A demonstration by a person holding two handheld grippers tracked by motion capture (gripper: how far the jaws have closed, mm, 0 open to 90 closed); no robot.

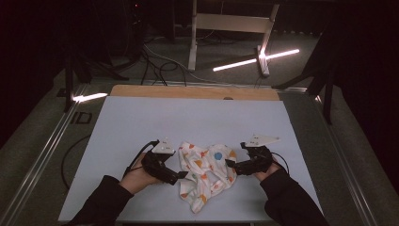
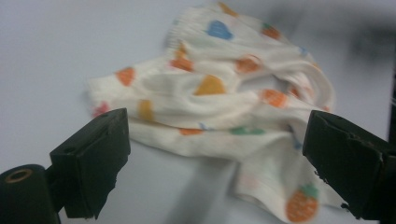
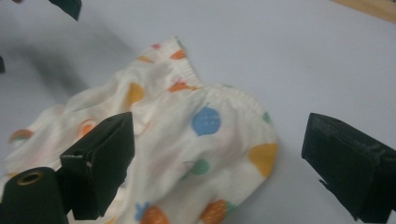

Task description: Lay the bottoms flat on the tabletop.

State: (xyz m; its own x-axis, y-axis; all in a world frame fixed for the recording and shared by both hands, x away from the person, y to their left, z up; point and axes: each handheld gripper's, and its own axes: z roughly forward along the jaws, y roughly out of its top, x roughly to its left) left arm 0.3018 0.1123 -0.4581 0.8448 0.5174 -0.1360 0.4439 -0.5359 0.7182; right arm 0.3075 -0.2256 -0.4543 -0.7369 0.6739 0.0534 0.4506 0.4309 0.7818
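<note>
both claws are released: the left claw (image 1: 184,175) and right claw (image 1: 228,163) flank a crumpled white cloth (image 1: 205,173) printed with orange, blue and green fruit shapes. it lies near the table's (image 1: 141,122) near edge, long axis running from far edge to near edge.

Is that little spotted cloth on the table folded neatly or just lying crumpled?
Crumpled. The spotted cloth lies in a loose, rumpled heap on the table, its layers bunched and creased with uneven edges, not squared into a tidy fold.
</note>
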